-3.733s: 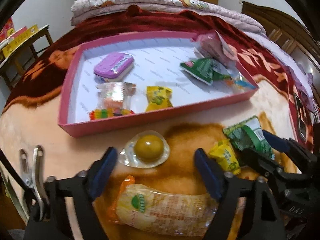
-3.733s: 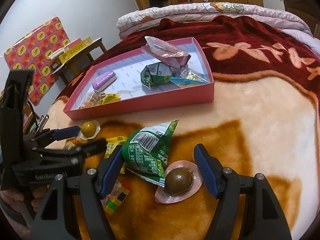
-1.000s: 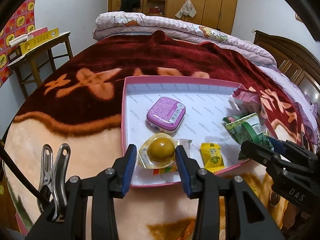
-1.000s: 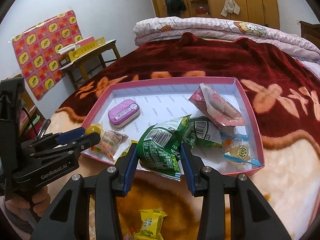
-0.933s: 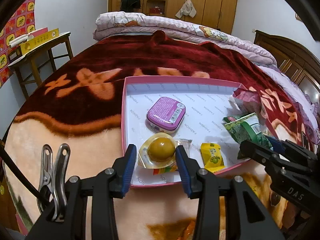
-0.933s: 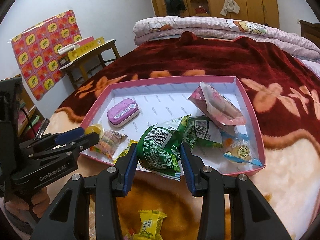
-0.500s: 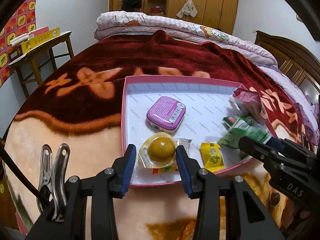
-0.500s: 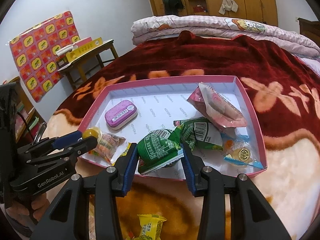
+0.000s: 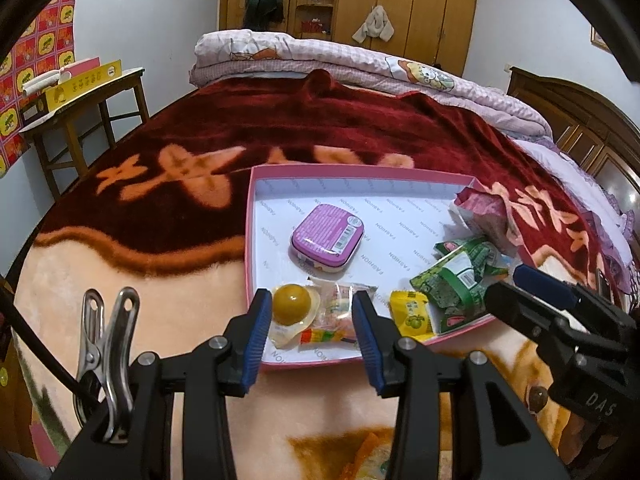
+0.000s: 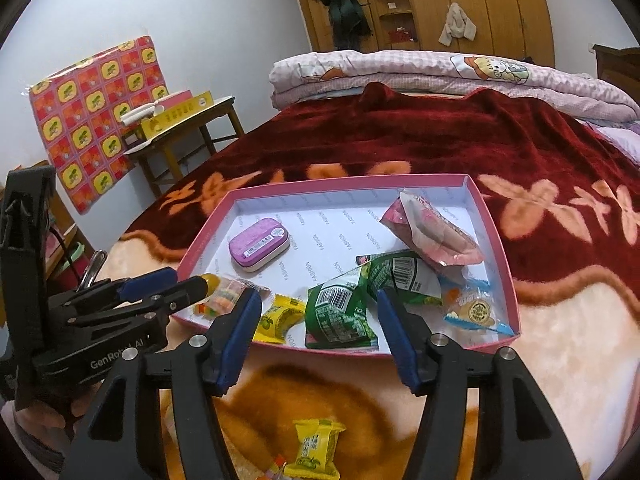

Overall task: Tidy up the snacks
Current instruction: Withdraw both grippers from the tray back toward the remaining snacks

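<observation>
Pink box: a flat pink cardboard box with a white inside (image 10: pixel 498 240) lies on the bed, on a fuzzy red and peach blanket (image 10: pixel 440 140).
Left gripper: the black left gripper with blue pads (image 9: pixel 312 320) is over the near left corner of the box. Its jaws hold a round yellow jelly in a clear cup (image 9: pixel 292 306). The left pad touches the cup; the right pad sits by a clear wrapper, and I cannot tell if it presses the cup.
Right gripper: the black right gripper with blue pads (image 10: pixel 318 322) has just been opening its jaws. They are let go now. A green crinkly snack bag (image 10: pixel 340 312) lies in the box between the pads, touching neither.
Other snacks in box: a purple tin with rounded corners (image 10: pixel 259 243), a small yellow candy packet (image 10: pixel 278 316), a second green bag (image 10: pixel 404 280), a pink plastic bag (image 10: pixel 430 236) and a blue-edged clear packet (image 10: pixel 472 312).
Still on the blanket: another yellow candy packet (image 10: pixel 316 446) lies below the right gripper.
Hard to see: a clear bag of coloured sweets (image 9: pixel 336 318) is partly behind the jelly cup. An orange packet (image 9: pixel 372 456) is cut off at the bottom of the left view. A brown round thing (image 9: pixel 538 394) peeks out beside the right gripper there; I cannot tell what it is.
</observation>
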A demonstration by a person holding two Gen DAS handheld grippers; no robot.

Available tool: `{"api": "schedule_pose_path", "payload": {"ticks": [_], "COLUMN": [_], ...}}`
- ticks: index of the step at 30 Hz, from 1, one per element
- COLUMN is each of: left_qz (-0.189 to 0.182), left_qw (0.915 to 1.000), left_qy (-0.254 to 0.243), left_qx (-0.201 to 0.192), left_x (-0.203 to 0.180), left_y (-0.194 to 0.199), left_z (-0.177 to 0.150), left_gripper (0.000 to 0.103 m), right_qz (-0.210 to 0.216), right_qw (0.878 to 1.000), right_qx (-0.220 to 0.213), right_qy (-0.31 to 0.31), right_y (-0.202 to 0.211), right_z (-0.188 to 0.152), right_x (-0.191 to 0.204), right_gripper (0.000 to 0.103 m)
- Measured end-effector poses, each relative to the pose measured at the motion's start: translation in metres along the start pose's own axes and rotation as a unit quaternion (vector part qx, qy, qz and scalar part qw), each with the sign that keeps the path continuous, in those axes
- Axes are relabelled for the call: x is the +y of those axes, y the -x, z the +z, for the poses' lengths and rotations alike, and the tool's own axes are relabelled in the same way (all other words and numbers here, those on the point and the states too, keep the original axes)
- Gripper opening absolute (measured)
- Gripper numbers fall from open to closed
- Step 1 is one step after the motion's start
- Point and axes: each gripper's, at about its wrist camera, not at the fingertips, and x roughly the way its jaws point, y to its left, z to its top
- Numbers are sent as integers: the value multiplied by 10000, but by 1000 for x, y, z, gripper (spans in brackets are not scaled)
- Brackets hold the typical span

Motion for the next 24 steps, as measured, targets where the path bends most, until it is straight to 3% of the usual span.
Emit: {"api": "schedule_pose_path", "payload": {"ticks": [10,24], "left_qz": [-48,-203], "left_qw": [10000,9995], "left_qy": [-41,-53], "left_qx": [-29,215], "left_x": [-7,-15], "left_y": [21,31], "left_z": [-6,-26], "left_gripper": [44,44], "right_qz": [90,15], "right_qw": [9999,9996], "right_qx": [-84,107], "right_qy": [-111,-255], "right_y": [23,41], "right_z": [-9,-34], "right_x": [-3,-20], "right_gripper": [62,62]}}
